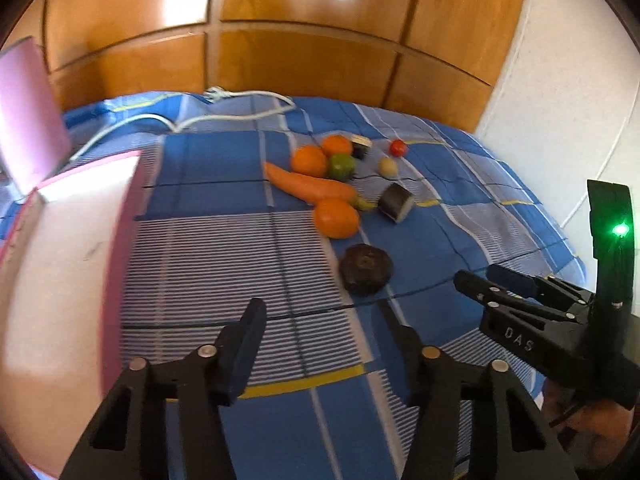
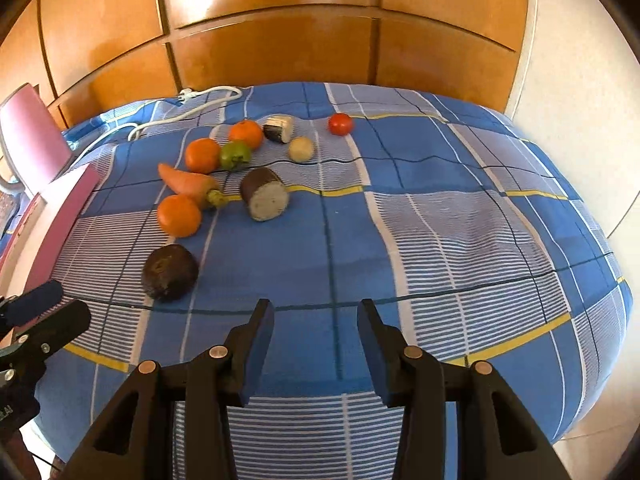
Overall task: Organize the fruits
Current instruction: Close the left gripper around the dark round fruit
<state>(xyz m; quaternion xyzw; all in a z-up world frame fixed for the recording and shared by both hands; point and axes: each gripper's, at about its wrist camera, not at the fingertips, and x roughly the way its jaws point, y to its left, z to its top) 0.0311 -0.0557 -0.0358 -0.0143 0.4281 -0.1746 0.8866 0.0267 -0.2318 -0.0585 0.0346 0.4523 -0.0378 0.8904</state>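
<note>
Both grippers hang over the checked bedspread point(image 2: 440, 184) with jaws parted and nothing between them — the left gripper point(image 1: 324, 344) beside a pink box point(image 1: 60, 264), the right gripper point(image 2: 316, 344) over bare cloth. The fruits lie loose ahead: the dark avocado point(image 2: 170, 272) nearest, then an orange point(image 2: 179, 215) touching the carrot point(image 2: 188, 182). A careless grab could roll the round fruit away across the soft cloth — or nudge its neighbours.

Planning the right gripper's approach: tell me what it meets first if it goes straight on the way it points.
Probably only the blue checked bedspread: the open right gripper points down at bare cloth. The dark avocado lies left of that line, though depth is unclear.
</note>
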